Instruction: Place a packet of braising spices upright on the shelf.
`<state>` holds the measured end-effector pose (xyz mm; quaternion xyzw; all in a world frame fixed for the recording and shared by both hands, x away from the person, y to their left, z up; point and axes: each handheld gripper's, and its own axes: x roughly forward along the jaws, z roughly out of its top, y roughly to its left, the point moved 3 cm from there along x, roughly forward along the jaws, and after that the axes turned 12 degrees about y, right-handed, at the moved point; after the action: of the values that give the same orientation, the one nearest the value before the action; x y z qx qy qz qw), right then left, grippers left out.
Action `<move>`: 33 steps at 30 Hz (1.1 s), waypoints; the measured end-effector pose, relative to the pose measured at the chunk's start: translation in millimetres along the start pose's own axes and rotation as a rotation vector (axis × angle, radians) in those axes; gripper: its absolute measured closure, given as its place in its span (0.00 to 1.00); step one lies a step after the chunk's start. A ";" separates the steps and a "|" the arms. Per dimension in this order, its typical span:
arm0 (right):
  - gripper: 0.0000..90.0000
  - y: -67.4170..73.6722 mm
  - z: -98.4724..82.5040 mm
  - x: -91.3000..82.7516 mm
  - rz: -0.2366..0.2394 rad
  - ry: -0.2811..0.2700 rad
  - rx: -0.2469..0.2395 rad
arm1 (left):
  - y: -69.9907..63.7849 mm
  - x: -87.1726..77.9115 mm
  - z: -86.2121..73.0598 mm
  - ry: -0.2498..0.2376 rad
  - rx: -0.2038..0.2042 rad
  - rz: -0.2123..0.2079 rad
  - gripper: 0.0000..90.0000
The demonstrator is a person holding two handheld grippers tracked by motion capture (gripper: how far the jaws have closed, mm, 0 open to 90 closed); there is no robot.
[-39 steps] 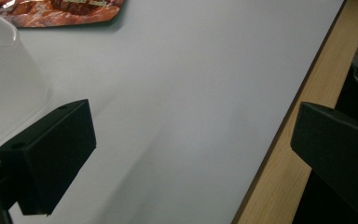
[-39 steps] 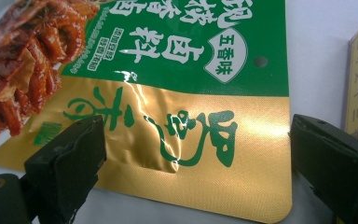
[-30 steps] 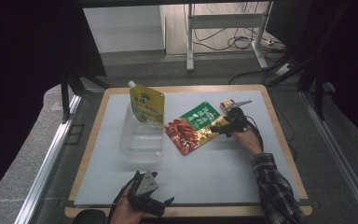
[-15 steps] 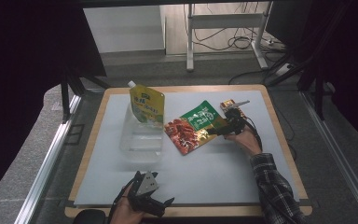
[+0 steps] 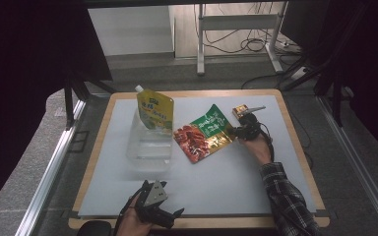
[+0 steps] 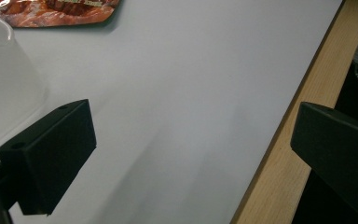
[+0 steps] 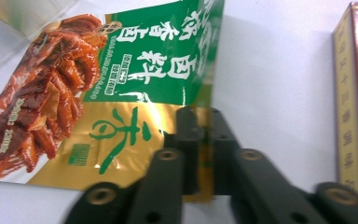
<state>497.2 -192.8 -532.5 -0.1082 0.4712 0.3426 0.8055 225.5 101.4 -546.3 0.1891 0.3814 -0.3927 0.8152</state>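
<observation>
On the white counter with its pale wooden rim, the left gripper hovers at the near edge, its blocky black jaws spread wide with nothing between them. Beyond it stands a clear plastic tub, with a yellow spouted pouch leaning upright at its far side. Just right lies a flat, glossy foil snack packet, green, gold and red. The right gripper is pinched on the packet's gold edge; the right gripper view shows the jaws together on the foil. Beside it sits a small red-and-gold box.
</observation>
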 end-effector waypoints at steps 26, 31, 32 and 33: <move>0.99 24.5 16.7 -42.1 0.017 -0.082 -0.064 | 4.1 -2.9 0.2 -0.026 -0.028 0.010 0.00; 0.99 32.5 24.1 -55.3 0.026 -0.109 -0.094 | 5.0 -3.1 0.0 -0.020 -0.023 0.014 0.00; 0.99 34.9 25.4 -57.5 0.028 -0.110 -0.097 | 4.6 -3.0 0.1 -0.023 -0.028 0.014 0.00; 0.99 37.2 27.4 -60.1 0.025 -0.116 -0.107 | 4.7 -3.1 0.0 -0.023 -0.027 0.015 0.00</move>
<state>472.3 -178.6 -462.4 -0.1252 0.4060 0.3832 0.8201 227.9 105.8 -543.8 0.1763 0.3759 -0.3836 0.8249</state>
